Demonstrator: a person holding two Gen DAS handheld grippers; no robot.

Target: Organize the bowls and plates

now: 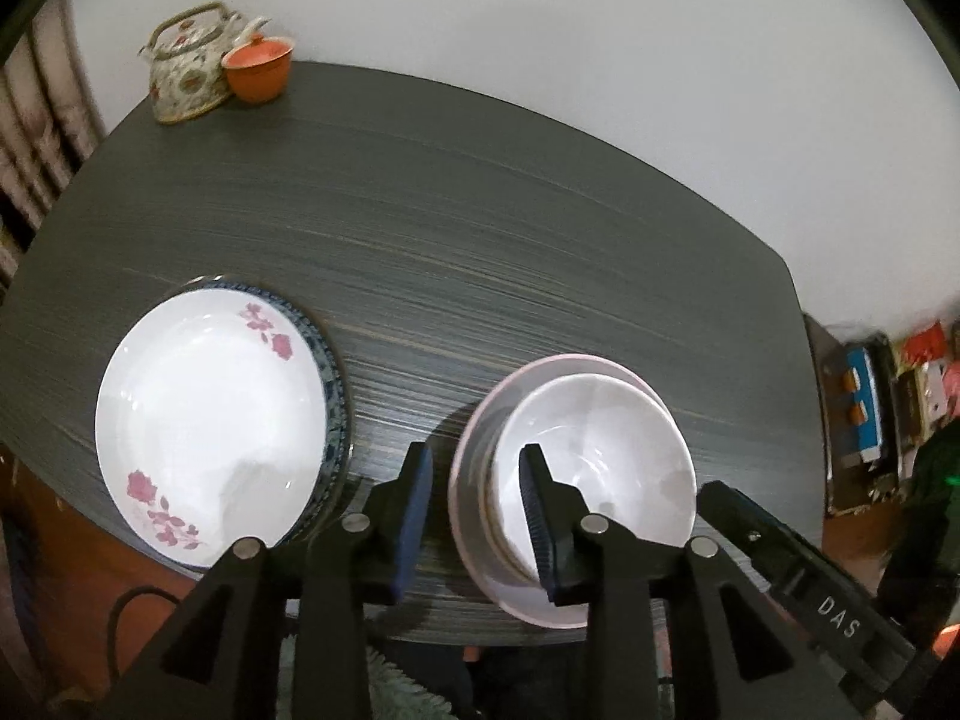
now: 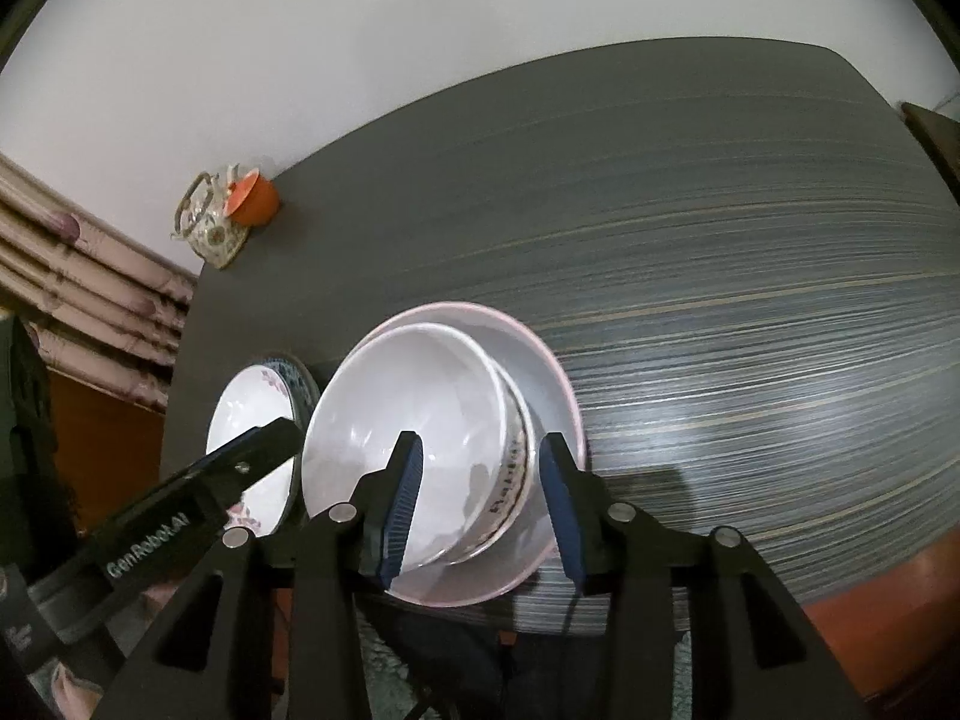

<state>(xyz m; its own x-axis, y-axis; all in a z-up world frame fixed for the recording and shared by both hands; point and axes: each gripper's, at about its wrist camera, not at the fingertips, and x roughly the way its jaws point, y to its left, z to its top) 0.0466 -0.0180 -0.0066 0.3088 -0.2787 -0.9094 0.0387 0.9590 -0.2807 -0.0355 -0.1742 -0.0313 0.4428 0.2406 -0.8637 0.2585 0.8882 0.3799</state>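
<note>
Both your grippers stand slightly spread, pinching nothing: your left gripper (image 1: 477, 516) straddles the near-left rim of the white bowl (image 1: 606, 450), your right gripper (image 2: 480, 498) its opposite rim. That bowl sits nested in the pink-rimmed bowl (image 1: 480, 480) on the table (image 1: 480, 240). Left of this stack lies the floral plate (image 1: 210, 420) atop a blue-patterned plate (image 1: 336, 384).

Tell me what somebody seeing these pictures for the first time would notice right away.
Probably the stack of white bowls near the front edge of the dark striped table, with the open left gripper and right gripper straddling its opposite rims. Next, the white plate with pink flowers, lying on a blue-rimmed plate at the stack's left. Last, the floral teapot and orange lidded cup touching in the far left corner.
</note>
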